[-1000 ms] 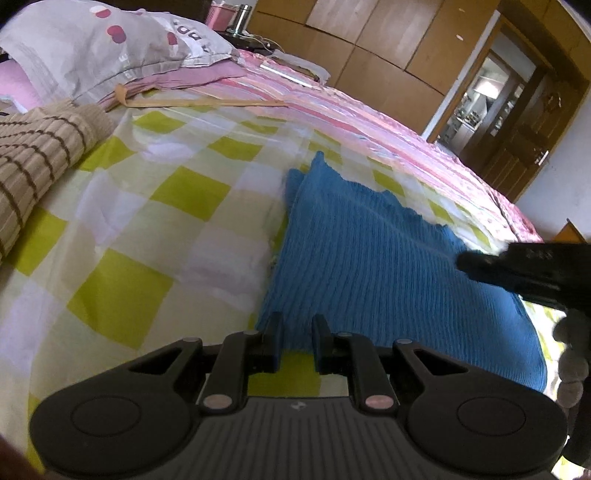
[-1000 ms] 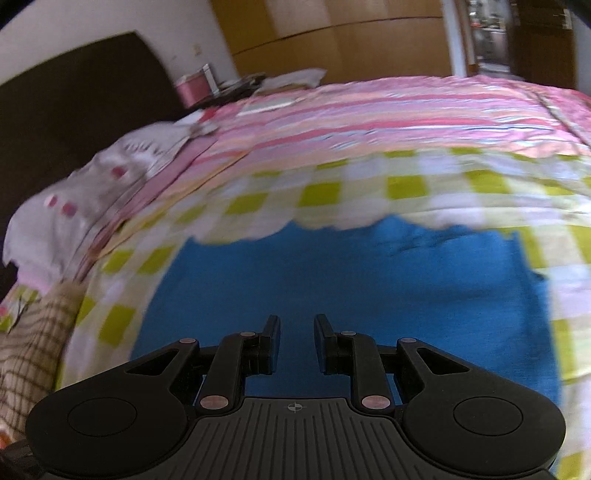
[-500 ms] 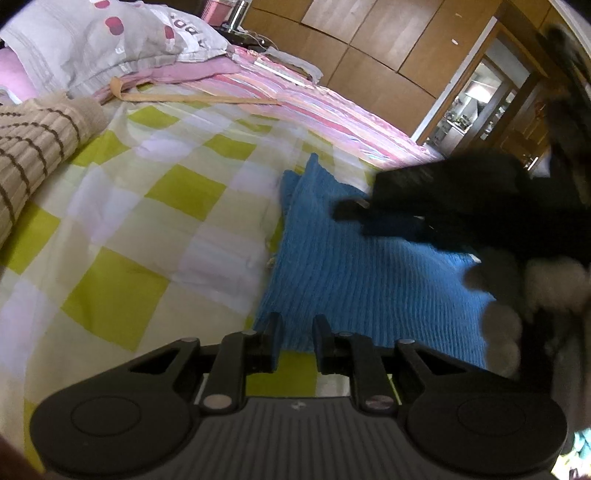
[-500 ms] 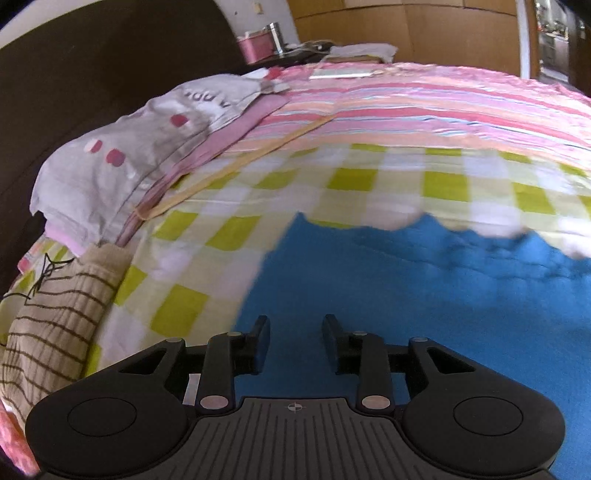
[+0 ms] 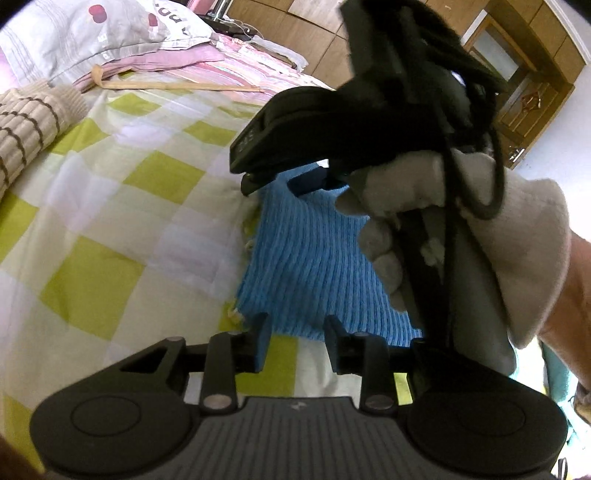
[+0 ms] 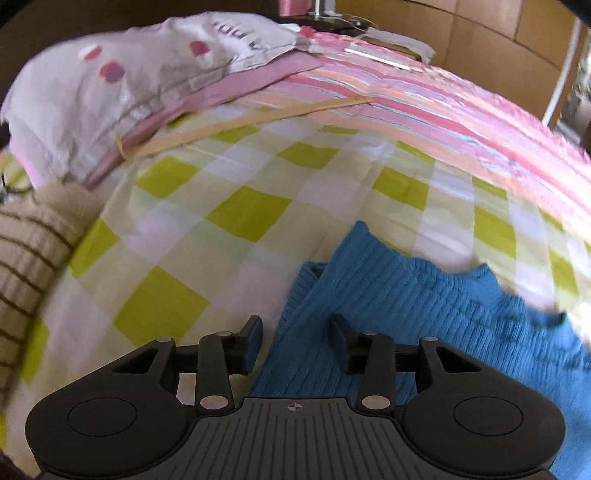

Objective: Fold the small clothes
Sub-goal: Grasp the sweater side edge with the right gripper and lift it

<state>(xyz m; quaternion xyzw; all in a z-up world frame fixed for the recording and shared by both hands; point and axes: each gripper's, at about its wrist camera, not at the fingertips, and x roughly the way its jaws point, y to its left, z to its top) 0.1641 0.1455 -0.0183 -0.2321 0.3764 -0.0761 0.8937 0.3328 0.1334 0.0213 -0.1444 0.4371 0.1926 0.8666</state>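
A blue ribbed knit garment (image 5: 306, 258) lies flat on the yellow-green checked sheet (image 5: 110, 221). My left gripper (image 5: 297, 328) hovers at its near edge. Its jaws are opening, and the cloth's edge lies between the tips with no pad pressing on it. A gloved hand (image 5: 443, 206) holds my right gripper (image 5: 277, 182) over the garment's far left corner. In the right wrist view the right gripper (image 6: 295, 328) straddles the left edge of the blue garment (image 6: 406, 306). Its jaws are opening too, with nothing pinched.
A beige knit with brown stripes (image 5: 26, 125) lies at the left. A grey pillow with pink dots (image 5: 92, 37) and a tan strap (image 5: 177, 85) sit at the head of the bed. A pink striped blanket (image 6: 461, 103) covers the far side, with wooden cupboards (image 5: 314, 29) behind.
The right gripper has swept from the garment's right side across to its far left corner, now filling the left wrist view. Both pairs of jaws have spread wider. The left hand stayed put.
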